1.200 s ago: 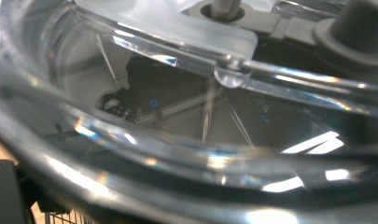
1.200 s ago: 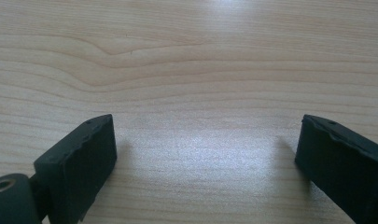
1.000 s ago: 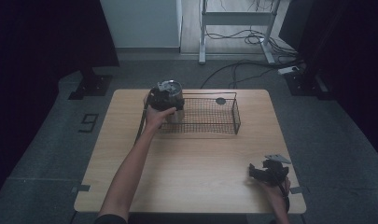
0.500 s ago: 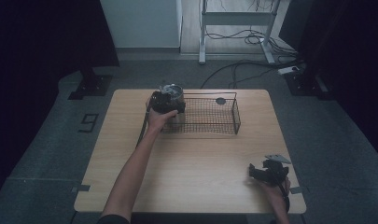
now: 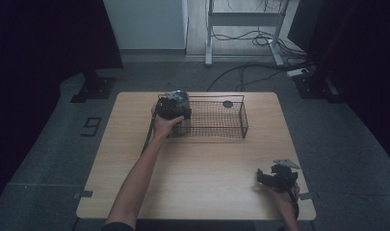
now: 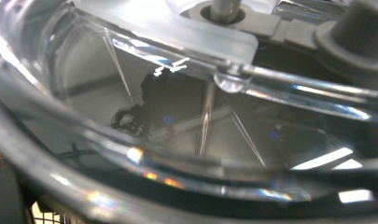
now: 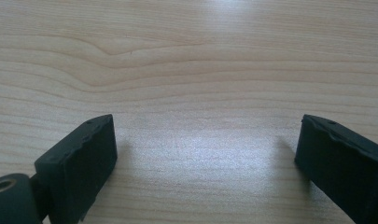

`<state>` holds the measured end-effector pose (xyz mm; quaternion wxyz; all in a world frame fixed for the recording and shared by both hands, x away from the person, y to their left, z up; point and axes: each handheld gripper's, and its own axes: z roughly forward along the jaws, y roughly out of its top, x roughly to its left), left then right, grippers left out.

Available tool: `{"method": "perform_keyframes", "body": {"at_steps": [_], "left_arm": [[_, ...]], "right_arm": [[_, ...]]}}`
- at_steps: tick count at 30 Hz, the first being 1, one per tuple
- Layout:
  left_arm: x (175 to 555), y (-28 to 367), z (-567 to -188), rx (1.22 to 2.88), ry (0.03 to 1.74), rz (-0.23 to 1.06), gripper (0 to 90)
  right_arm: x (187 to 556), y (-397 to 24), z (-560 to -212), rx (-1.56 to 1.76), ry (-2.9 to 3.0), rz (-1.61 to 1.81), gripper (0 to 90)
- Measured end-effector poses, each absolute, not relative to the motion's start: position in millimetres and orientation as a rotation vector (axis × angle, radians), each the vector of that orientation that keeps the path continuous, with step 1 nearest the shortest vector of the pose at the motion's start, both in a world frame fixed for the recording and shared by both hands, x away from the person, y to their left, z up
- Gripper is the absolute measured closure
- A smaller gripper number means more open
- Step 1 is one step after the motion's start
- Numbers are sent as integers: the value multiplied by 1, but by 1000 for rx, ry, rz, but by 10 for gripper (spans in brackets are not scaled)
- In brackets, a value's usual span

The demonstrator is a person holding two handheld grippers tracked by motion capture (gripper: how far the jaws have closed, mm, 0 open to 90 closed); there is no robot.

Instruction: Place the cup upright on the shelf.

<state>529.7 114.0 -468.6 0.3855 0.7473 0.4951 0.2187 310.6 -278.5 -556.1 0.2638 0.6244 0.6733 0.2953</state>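
Looking down from the high view, the left gripper (image 5: 173,109) sits at the wire basket's (image 5: 220,118) left end, against a clear jar (image 5: 179,98); its grip cannot be told. The left gripper view shows curved clear plastic, probably that jar (image 6: 186,121). In the right gripper view, the right gripper (image 7: 205,154) rests released on the desk (image 7: 186,56).
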Motion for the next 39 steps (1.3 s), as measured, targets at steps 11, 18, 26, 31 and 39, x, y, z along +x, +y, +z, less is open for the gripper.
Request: {"method": "perform_keyframes", "body": {"at_steps": [11, 18, 26, 31, 39], "left_arm": [[525, 110, -472, 1926, 1242, 587, 37], [522, 109, -471, 1897, 1250, 590, 19], [513, 117, -454, 1840, 1213, 574, 0], [507, 118, -449, 1849, 1207, 572, 0], [496, 124, -445, 1855, 1182, 571, 0]], "right_arm": [[311, -278, -556, 1688, 1821, 798, 51], [311, -278, -556, 1688, 1821, 797, 51], [311, -278, -556, 1688, 1821, 797, 51], [311, -278, -556, 1688, 1821, 797, 51], [311, -278, -556, 1688, 1821, 797, 51]]}}
